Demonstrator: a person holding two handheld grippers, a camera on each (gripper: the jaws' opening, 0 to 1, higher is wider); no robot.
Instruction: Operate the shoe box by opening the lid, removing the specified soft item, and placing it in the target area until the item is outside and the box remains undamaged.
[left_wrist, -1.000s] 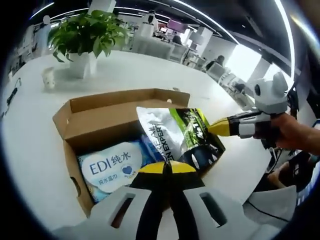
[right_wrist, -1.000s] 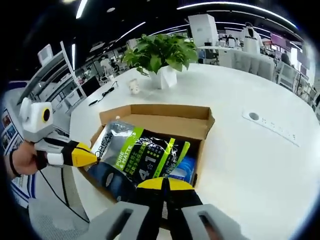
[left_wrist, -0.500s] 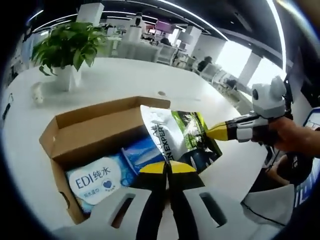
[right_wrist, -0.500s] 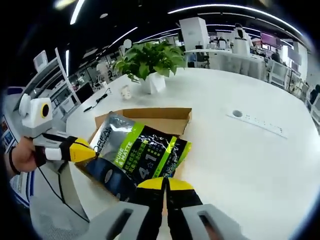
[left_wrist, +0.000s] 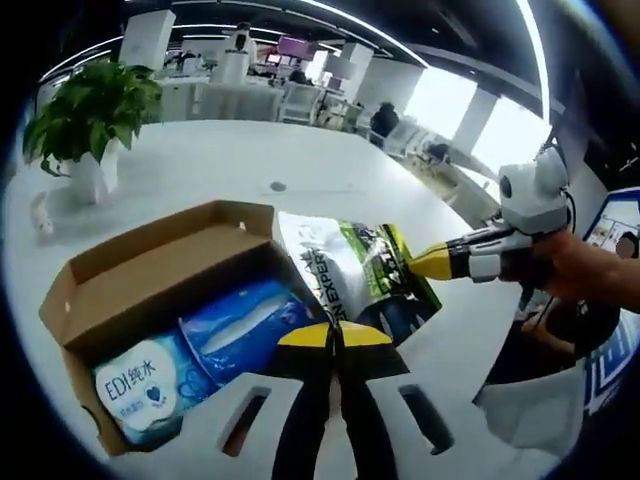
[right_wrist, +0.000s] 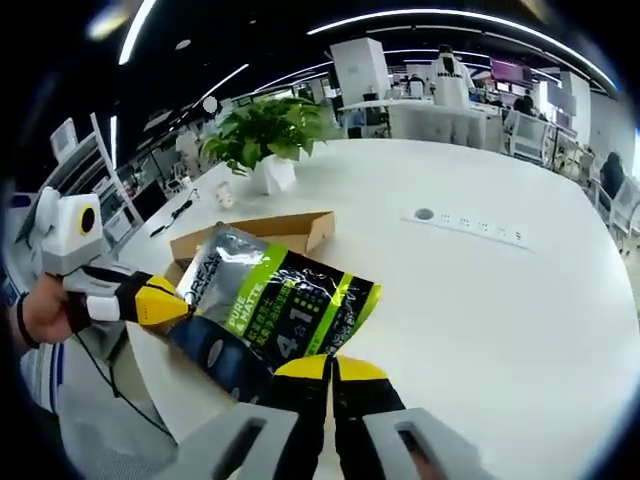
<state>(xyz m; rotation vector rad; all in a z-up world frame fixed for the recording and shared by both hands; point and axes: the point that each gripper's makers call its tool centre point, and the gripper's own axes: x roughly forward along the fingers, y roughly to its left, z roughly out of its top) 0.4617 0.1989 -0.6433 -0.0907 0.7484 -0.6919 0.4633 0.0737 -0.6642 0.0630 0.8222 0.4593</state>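
Both grippers, left (left_wrist: 336, 335) and right (right_wrist: 330, 368), pinching opposite edges of the green pouch (right_wrist: 275, 310). Held taut between them, above the open shoe box (left_wrist: 150, 270), likely for carrying toward the table (right_wrist: 480, 300).

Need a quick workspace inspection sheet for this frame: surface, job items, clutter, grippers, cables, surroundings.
Surface: white table, bare on the side away from the box.
Job's things: cardboard shoe box open, flap up, no damage visible; silver-green pouch held above the box edge; blue wipes pack and EDI wipes pack lie inside the box.
Clutter: potted plant; small white cup near it.
Grippers: left gripper shut on one pouch edge; right gripper shut on another edge.
Cables: dark cable on the table by the plant.
Surroundings: open office, desks, ceiling light strips, people in the distance.
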